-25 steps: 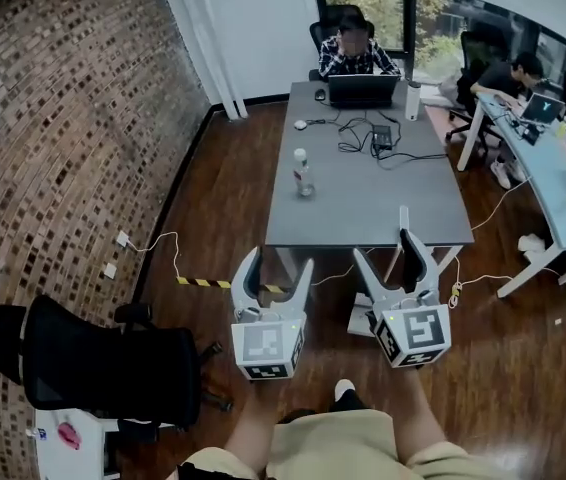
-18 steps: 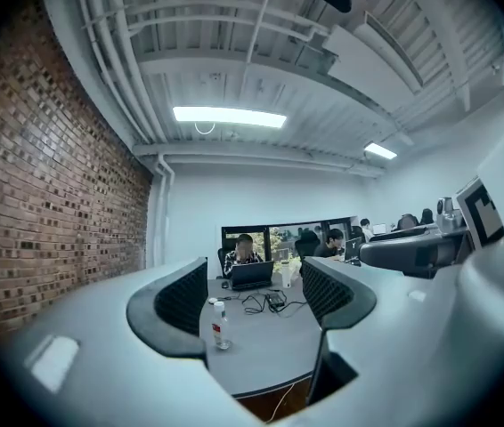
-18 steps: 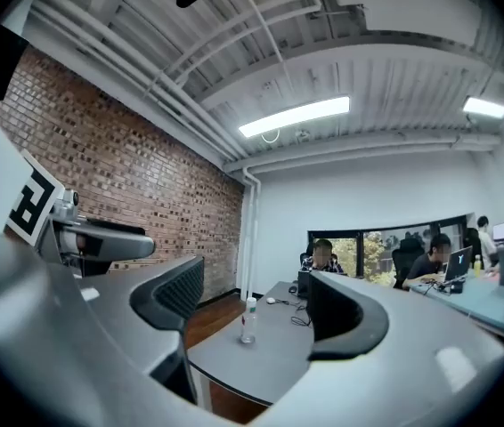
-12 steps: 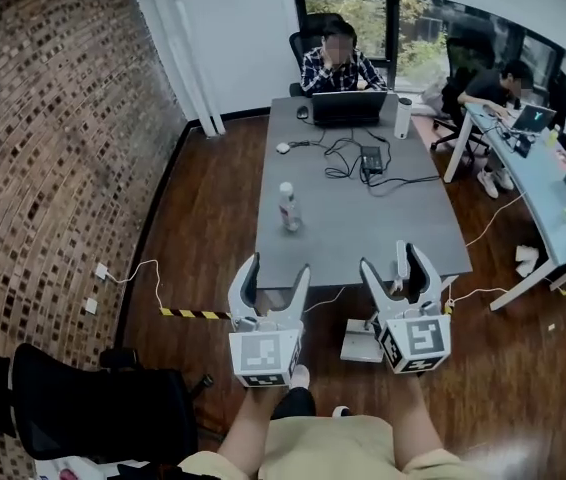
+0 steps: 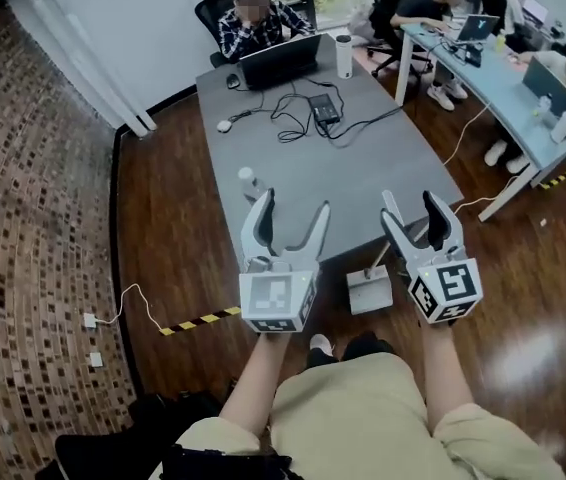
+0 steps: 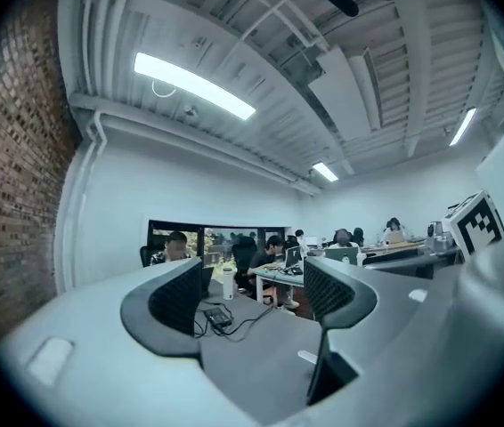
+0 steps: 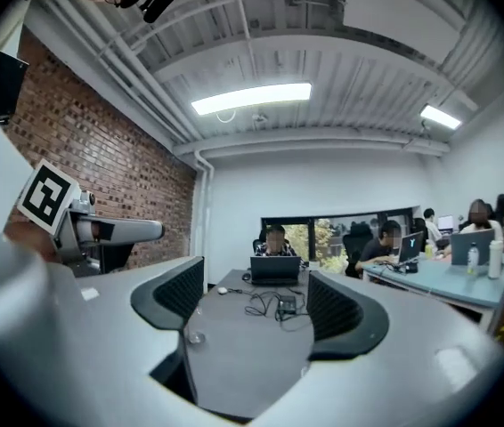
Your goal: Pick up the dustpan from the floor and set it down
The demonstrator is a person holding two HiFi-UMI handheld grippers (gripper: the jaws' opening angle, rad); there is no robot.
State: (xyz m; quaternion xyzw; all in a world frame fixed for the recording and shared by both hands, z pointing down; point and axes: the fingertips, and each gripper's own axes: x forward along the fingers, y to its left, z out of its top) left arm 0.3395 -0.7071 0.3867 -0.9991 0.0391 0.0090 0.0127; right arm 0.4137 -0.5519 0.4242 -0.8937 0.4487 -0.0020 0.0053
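The grey dustpan (image 5: pixel 370 292) lies on the wooden floor at the near edge of the grey table (image 5: pixel 353 183), its thin handle (image 5: pixel 378 264) slanting up towards the table. In the head view it sits between my two grippers, nearer the right one. My left gripper (image 5: pixel 290 218) is held level in the air over the table's near edge; its jaws are opening and nothing is between them. My right gripper (image 5: pixel 412 213) is also level, open and empty. Both gripper views look along the tabletop past the left gripper (image 6: pixel 256 296) and the right gripper (image 7: pixel 256 305); the dustpan is hidden there.
On the table are a water bottle (image 5: pixel 248 180), a laptop (image 5: pixel 278 60), cables and a tumbler (image 5: pixel 343 56); a person sits at its far end. The brick wall (image 5: pixel 33 218) is at left, and striped tape (image 5: pixel 198 320) marks the floor. A second desk (image 5: pixel 503 78) with people stands at right.
Both grippers and the person have come forward up to the table's near edge. The dustpan now shows in full between them, and the black office chair has left the view.
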